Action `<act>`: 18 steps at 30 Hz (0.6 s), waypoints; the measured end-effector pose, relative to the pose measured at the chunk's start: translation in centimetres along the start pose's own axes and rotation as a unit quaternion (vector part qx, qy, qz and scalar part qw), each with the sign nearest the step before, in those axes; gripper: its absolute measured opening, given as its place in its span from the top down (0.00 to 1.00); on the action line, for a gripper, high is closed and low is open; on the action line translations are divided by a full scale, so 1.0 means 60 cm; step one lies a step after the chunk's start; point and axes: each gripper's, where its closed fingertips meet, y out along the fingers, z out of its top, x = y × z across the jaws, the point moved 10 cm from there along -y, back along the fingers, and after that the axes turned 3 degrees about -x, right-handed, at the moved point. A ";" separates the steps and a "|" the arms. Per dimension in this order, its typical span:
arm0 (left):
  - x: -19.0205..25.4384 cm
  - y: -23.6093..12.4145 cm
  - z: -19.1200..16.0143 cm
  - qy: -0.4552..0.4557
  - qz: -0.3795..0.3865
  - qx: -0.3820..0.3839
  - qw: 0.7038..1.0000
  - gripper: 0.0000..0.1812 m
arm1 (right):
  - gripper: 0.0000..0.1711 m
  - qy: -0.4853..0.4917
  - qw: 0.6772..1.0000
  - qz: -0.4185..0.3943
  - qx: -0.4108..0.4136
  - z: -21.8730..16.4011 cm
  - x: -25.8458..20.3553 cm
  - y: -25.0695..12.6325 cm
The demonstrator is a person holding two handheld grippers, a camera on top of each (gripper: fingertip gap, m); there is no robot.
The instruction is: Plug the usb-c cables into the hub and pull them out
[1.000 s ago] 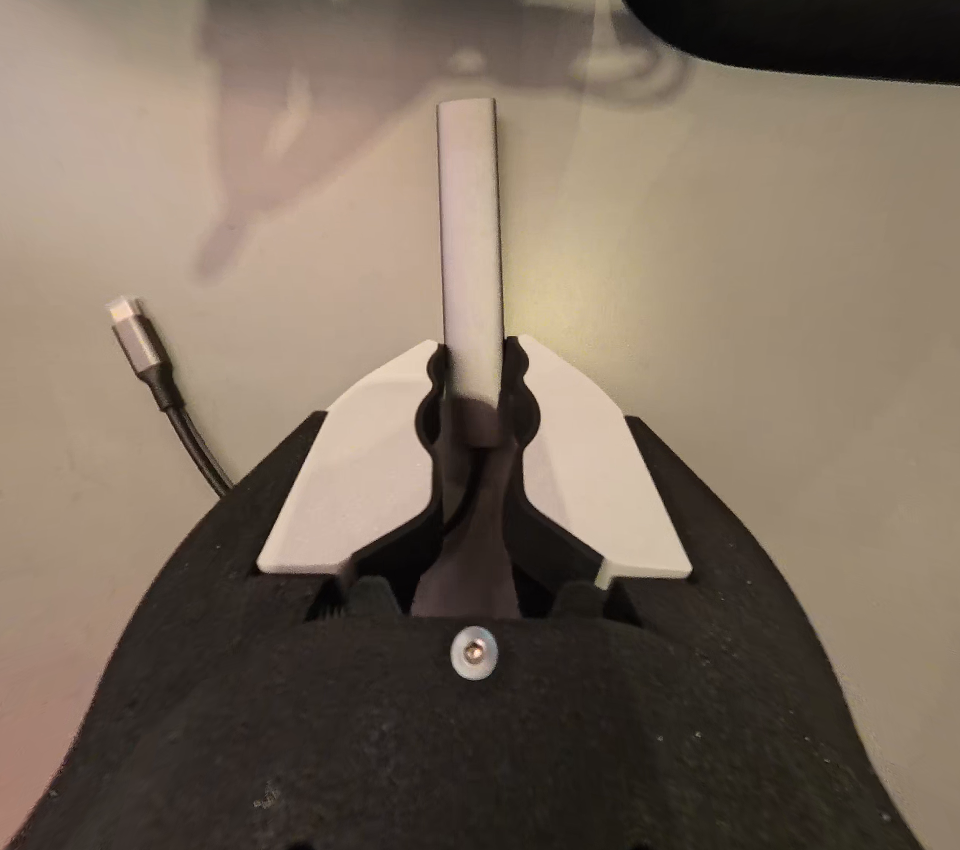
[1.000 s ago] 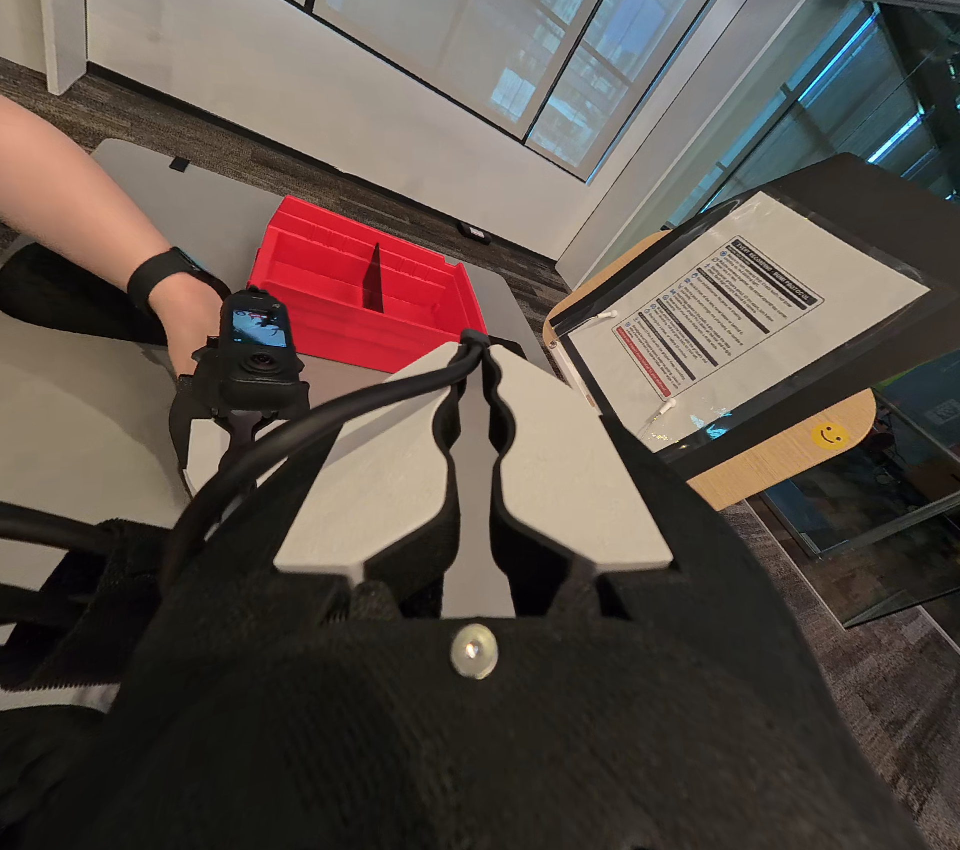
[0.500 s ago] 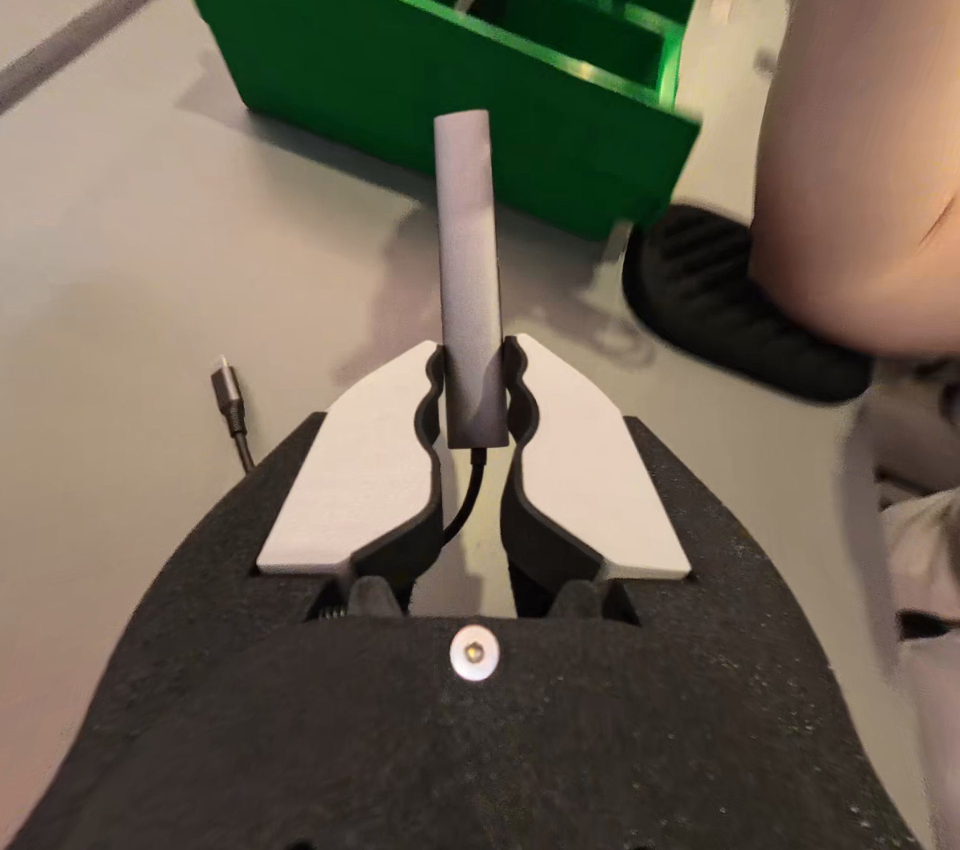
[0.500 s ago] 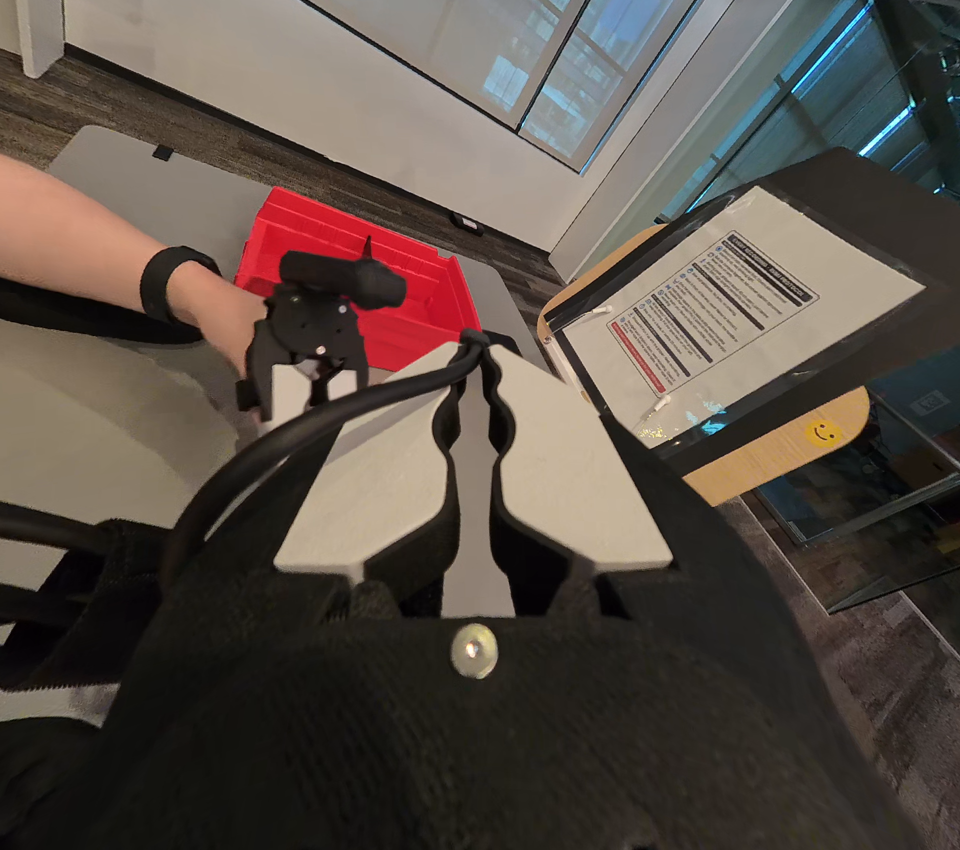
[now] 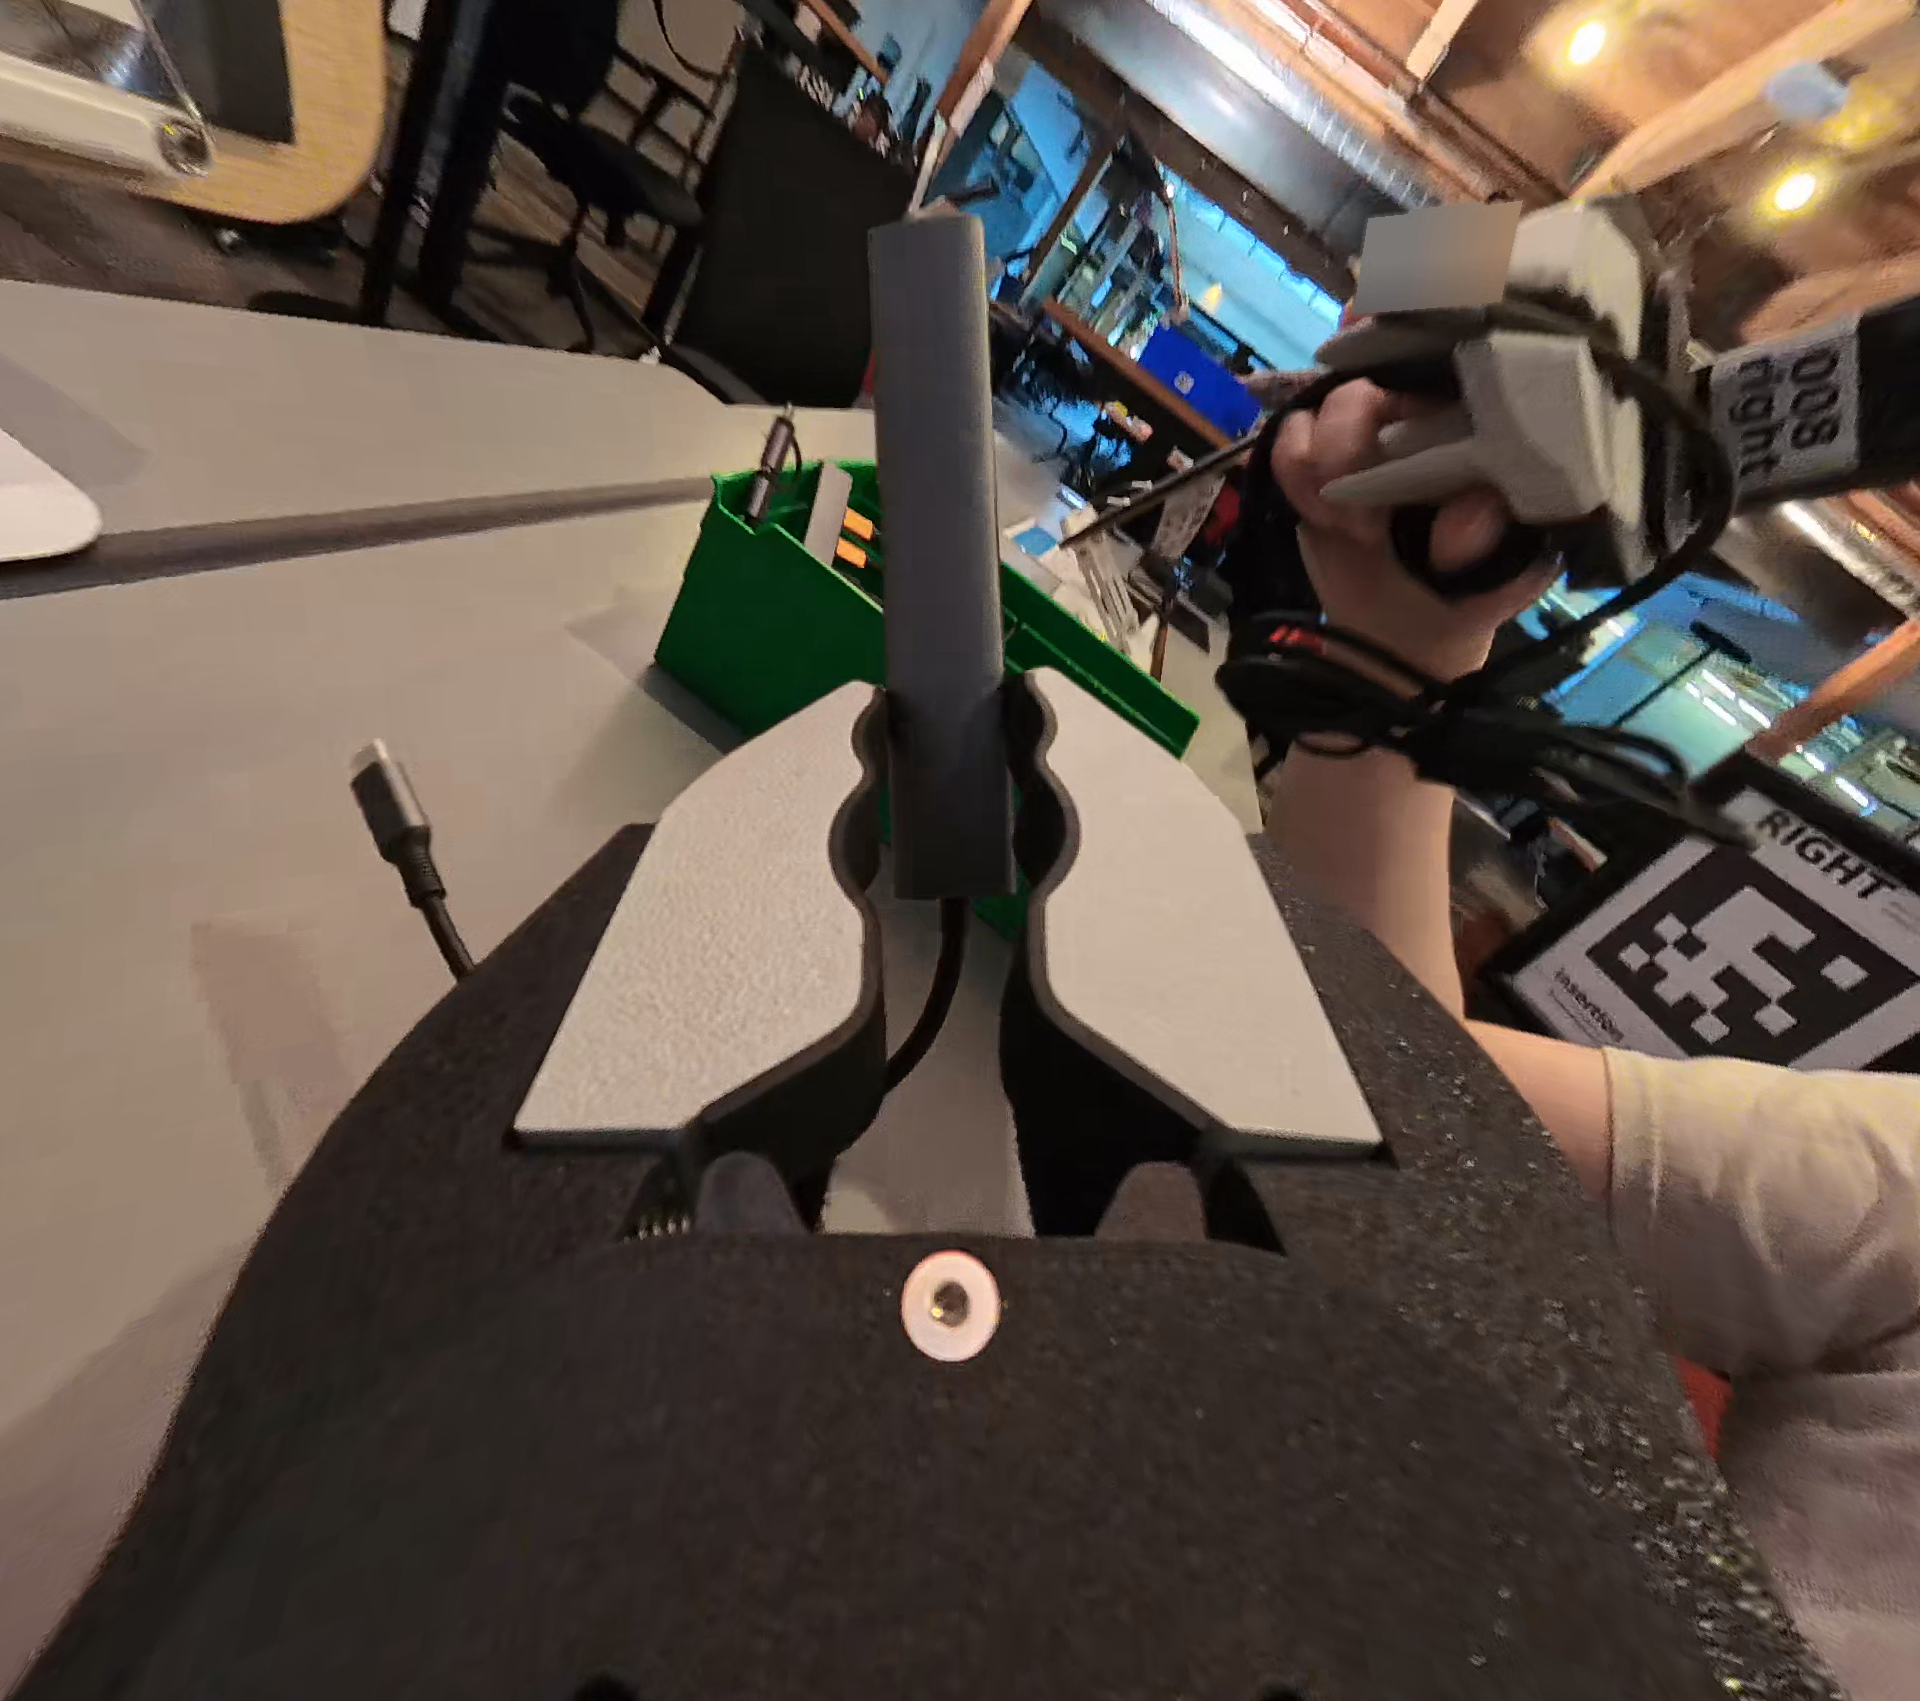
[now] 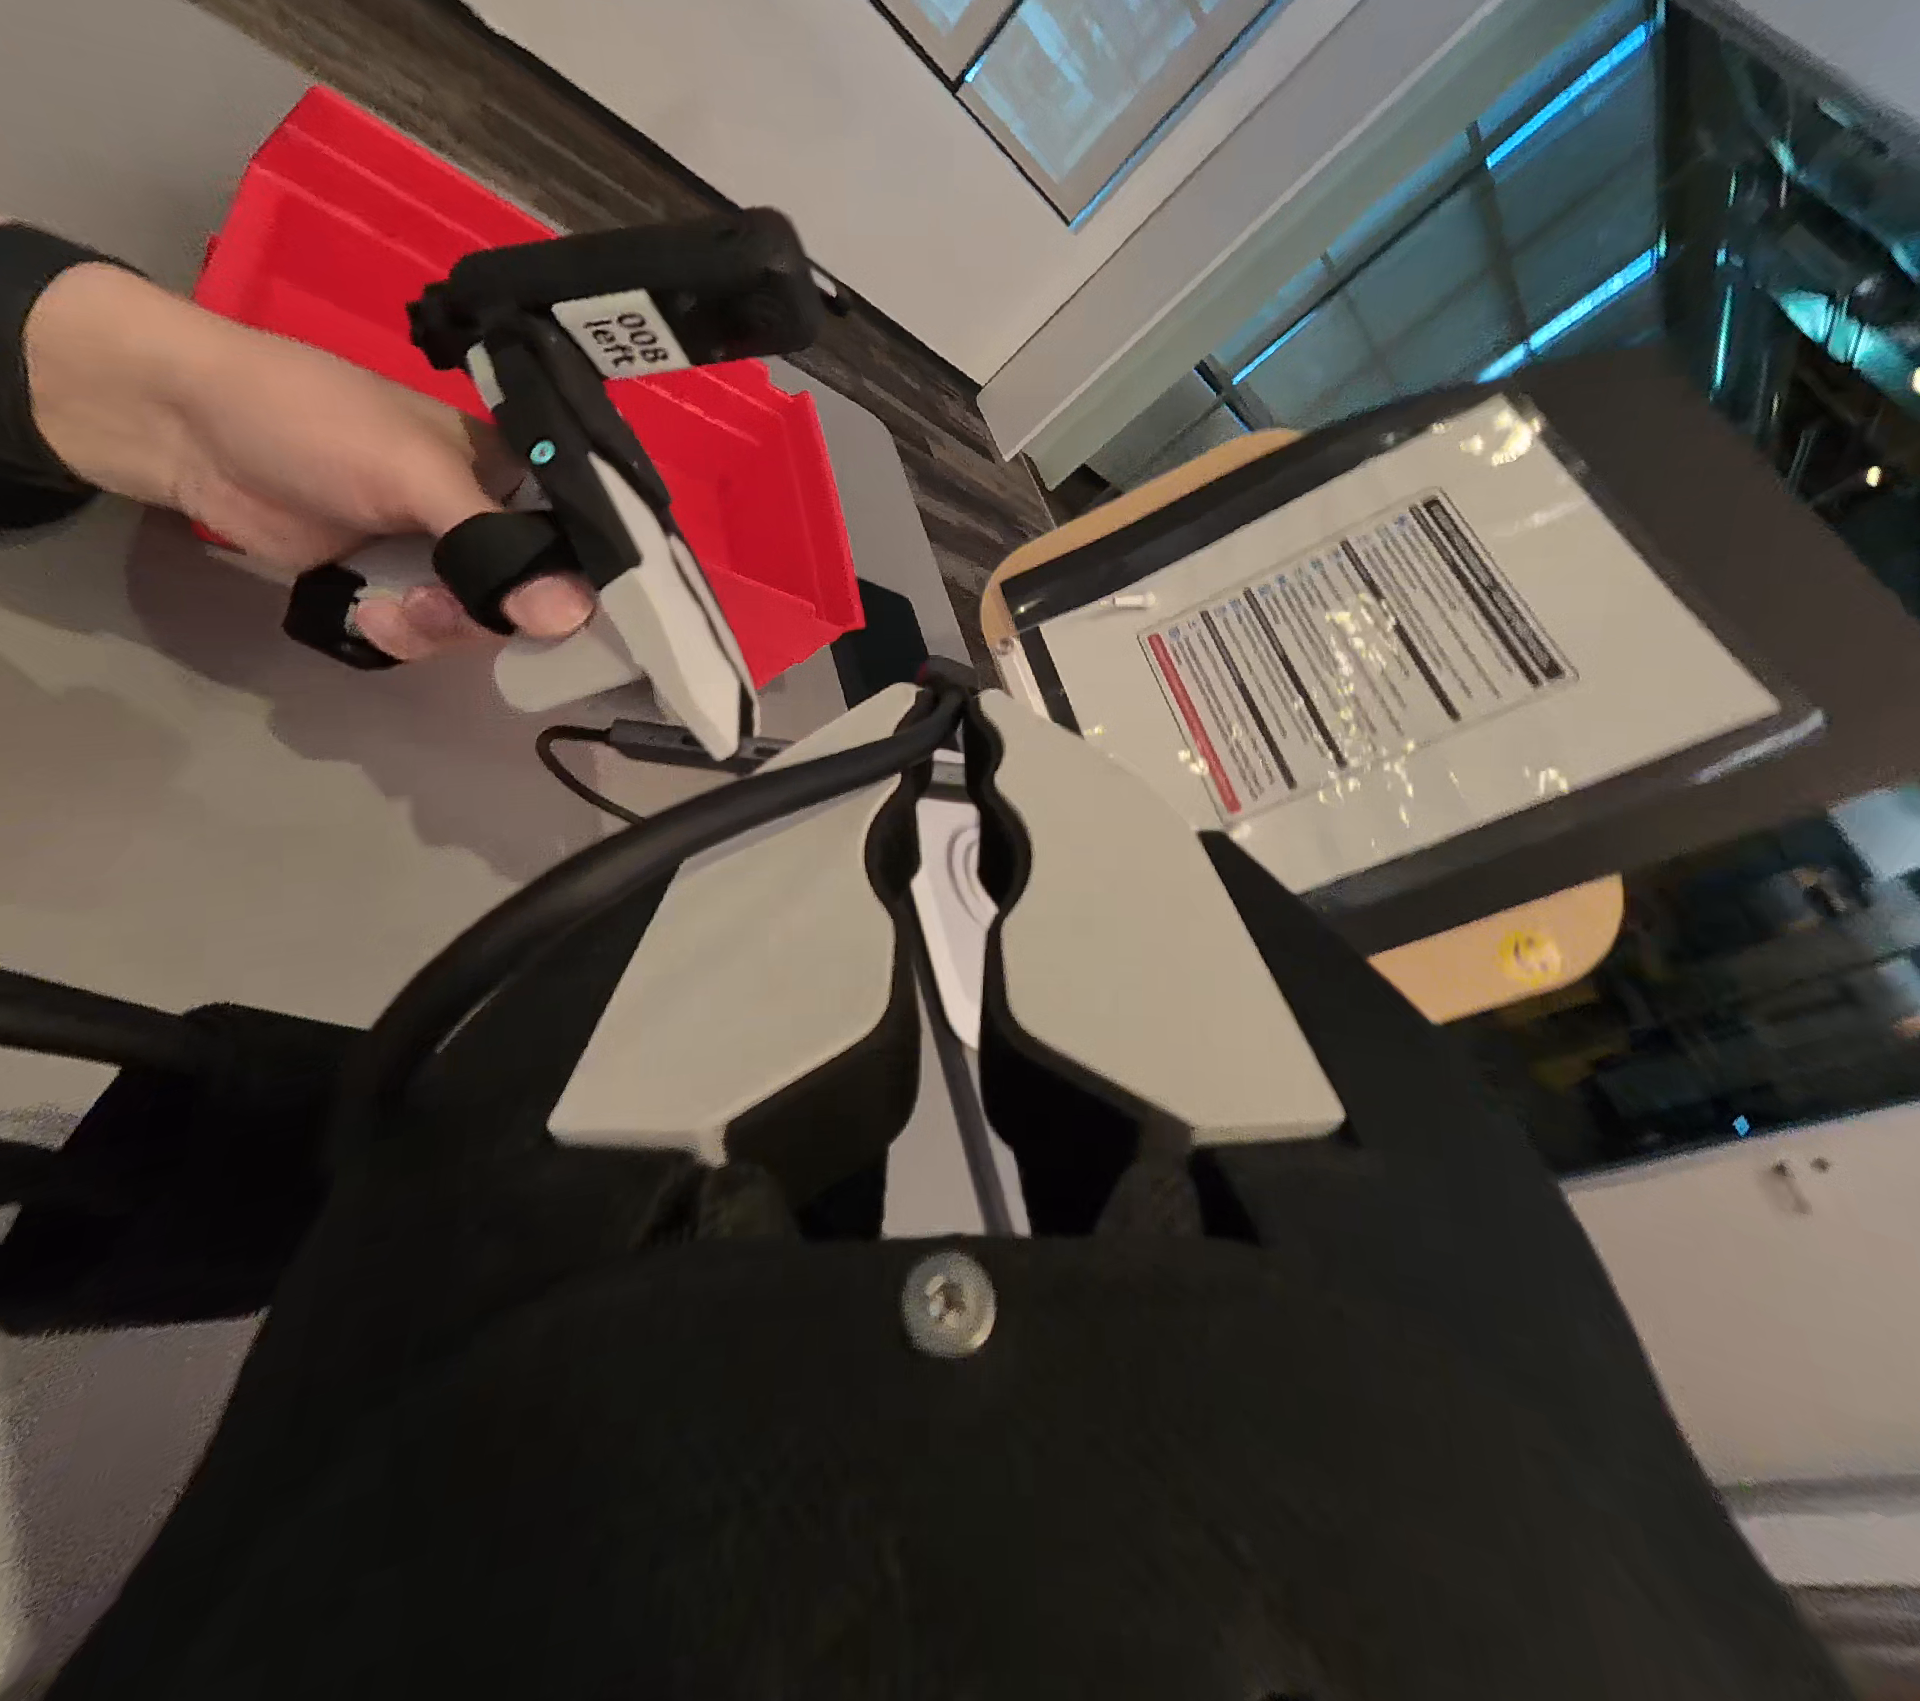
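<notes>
My left gripper (image 5: pixel 948 706) is shut on the near end of a long grey hub (image 5: pixel 930 456), which points up and away above the grey table (image 5: pixel 312 612). The hub's own lead hangs free to the left and ends in a USB-C plug (image 5: pixel 387 804). My right gripper (image 6: pixel 961 701) is shut on a thick black cable (image 6: pixel 644 830) that loops in from the left; its plug is hidden at the tips. The right wrist view shows the left gripper (image 6: pixel 717 716) in a hand, with the hub (image 6: pixel 665 737) just left of my right fingertips.
A green bin (image 5: pixel 758 623) stands behind the hub. A red bin (image 6: pixel 717 467) sits behind the left hand. A black board with a laminated sheet (image 6: pixel 1403 664) is at the right. A marker card (image 5: pixel 1745 955) lies under the right arm. A thin cable (image 6: pixel 966 1121) and a white object (image 6: pixel 951 903) lie on the table. The tips of one gripper are about 11 centimeters away from the tips of the other.
My left gripper has tilted up from the table, with the hub still in it. It now shows nearer in the right wrist view, which has rolled. The right gripper stays shut on the cable.
</notes>
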 end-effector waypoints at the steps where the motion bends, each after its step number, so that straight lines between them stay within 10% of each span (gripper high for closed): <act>1: 0.001 -0.006 0.002 0.001 0.002 0.008 1.000 0.89 | 0.96 -0.014 1.000 0.000 0.001 0.004 -0.006 0.007; 18: 0.005 -0.032 0.034 0.062 0.019 0.023 0.998 0.88 | 0.97 -0.187 0.981 0.001 -0.054 0.003 -0.065 0.079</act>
